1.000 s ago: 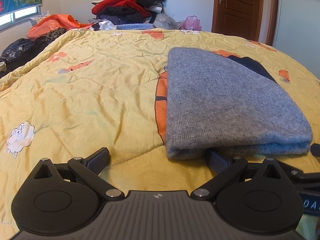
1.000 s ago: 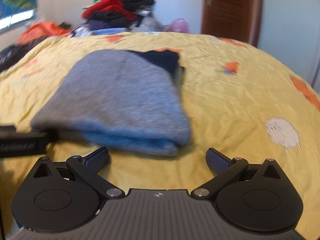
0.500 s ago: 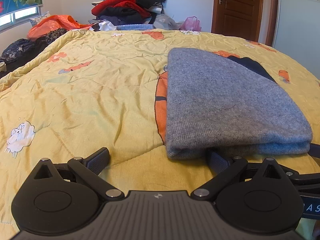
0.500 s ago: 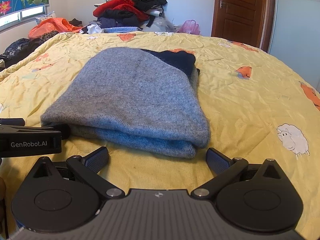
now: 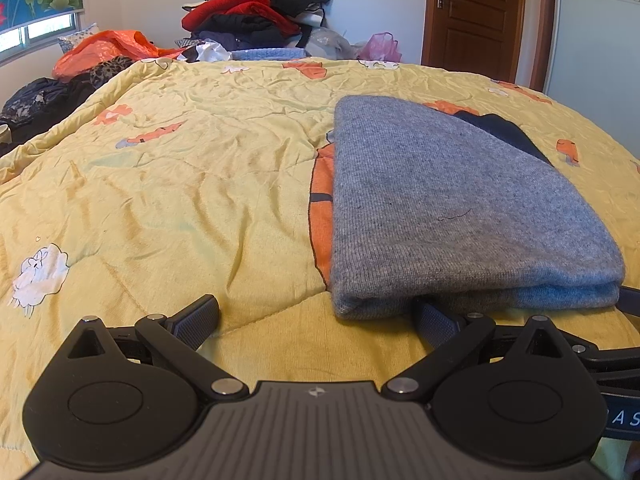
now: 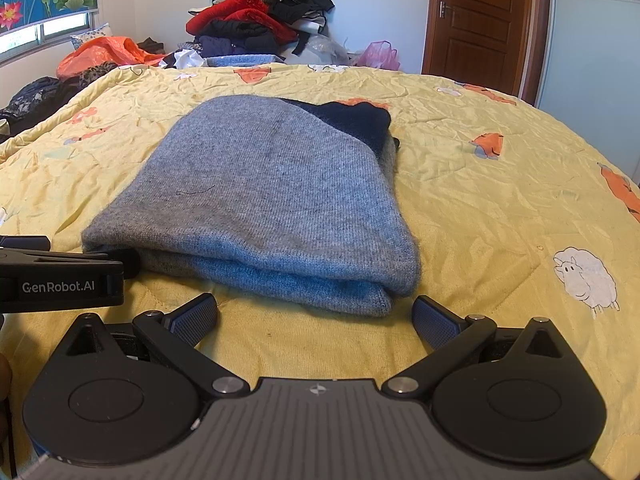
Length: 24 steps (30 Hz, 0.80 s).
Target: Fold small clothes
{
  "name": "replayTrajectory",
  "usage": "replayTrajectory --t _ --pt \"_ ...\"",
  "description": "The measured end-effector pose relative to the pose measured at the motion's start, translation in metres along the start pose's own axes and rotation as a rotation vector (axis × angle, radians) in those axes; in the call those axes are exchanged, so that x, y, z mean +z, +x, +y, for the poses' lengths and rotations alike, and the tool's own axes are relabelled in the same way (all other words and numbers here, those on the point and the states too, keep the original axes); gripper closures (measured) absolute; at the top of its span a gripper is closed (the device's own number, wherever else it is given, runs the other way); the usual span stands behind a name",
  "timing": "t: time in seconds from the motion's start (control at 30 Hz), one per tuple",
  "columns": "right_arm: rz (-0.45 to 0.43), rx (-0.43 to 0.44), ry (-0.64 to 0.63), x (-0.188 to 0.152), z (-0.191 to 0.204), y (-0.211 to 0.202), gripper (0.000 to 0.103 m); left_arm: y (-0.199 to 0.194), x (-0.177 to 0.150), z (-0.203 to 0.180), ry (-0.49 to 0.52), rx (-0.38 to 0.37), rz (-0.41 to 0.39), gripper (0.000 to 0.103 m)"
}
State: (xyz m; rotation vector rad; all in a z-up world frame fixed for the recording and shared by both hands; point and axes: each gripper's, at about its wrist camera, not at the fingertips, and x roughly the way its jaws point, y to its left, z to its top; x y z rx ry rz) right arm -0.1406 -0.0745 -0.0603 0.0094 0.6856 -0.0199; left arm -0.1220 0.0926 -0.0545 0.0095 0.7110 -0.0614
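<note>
A folded grey knit sweater [image 5: 452, 208] [image 6: 272, 196] with a dark navy part at its far end lies flat on the yellow quilt [image 5: 180, 184] [image 6: 500, 208]. My left gripper [image 5: 316, 316] is open at the sweater's near left corner; its right finger [image 5: 434, 322] touches the sweater's front edge. My right gripper [image 6: 314, 316] is open just in front of the sweater's near right corner, with nothing between its fingers. In the right wrist view the left gripper's body shows at the left edge.
A pile of red, black and dark clothes [image 5: 256, 16] [image 6: 256, 20] is heaped beyond the bed's far edge. Orange fabric [image 5: 108, 50] and dark clothes lie at the far left. A brown door [image 6: 480, 20] stands at the back right.
The right wrist view has steadied and drawn slightly closer to the sweater's near right corner. The left gripper has barely moved. The sweater lies as before.
</note>
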Motion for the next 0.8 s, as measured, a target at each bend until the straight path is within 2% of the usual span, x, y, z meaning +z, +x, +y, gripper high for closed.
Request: replayTrajectory --t 0.8 --pt "0.000 0.000 0.000 -0.0001 0.0001 -0.0002 0.000 0.0009 -0.0004 0.0025 0.003 -0.011 -0.007 0.000"
